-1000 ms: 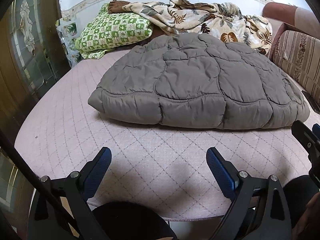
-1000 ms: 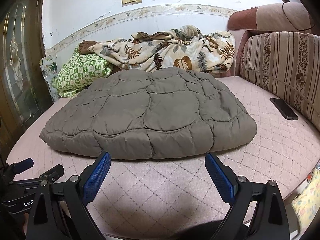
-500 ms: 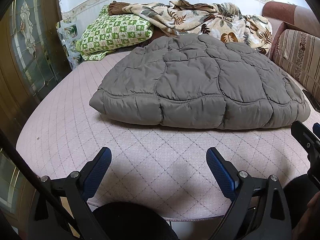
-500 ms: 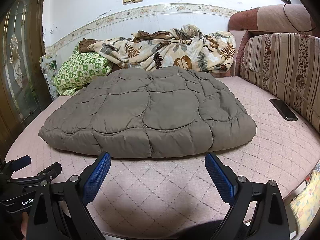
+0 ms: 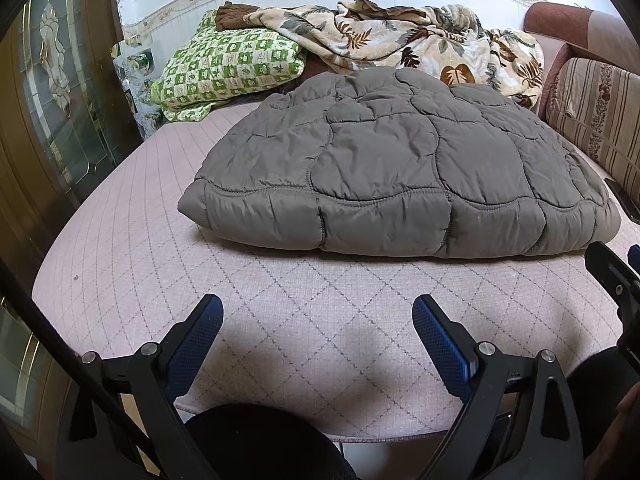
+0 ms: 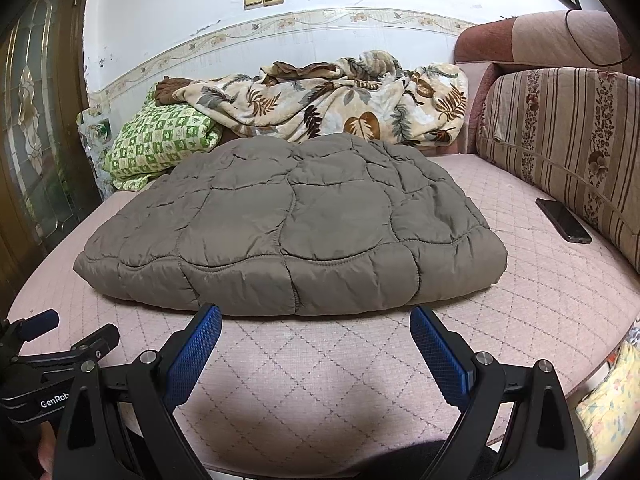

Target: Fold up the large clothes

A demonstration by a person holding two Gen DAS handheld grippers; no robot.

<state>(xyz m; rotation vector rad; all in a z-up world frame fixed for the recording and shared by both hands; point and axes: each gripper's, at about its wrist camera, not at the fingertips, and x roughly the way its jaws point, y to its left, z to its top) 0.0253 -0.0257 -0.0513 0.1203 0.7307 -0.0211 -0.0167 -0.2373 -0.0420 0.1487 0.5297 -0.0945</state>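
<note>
A grey quilted puffer garment [image 5: 400,168] [image 6: 296,220] lies folded in a flat bundle in the middle of the pink quilted bed [image 5: 132,240] [image 6: 552,288]. My left gripper [image 5: 318,312] stands open above the bed's near edge, well short of the garment's front fold, nothing between its blue pads. My right gripper [image 6: 316,320] is open too, its fingertips just in front of the garment's front edge, apart from it. The right gripper's tip shows at the left wrist view's right edge, and the left gripper's body shows at the lower left of the right wrist view.
A green checked pillow [image 5: 228,68] [image 6: 160,144] and a leaf-print blanket [image 5: 400,44] [image 6: 340,100] lie at the back by the wall. A striped headboard cushion [image 6: 568,148] lines the right side, a black phone [image 6: 564,220] below it. A glass-panelled door [image 5: 52,92] stands at left.
Both grippers have drifted slightly and stayed open. In the left wrist view the garment sits a little further right and lower. Nothing was taken hold of.
</note>
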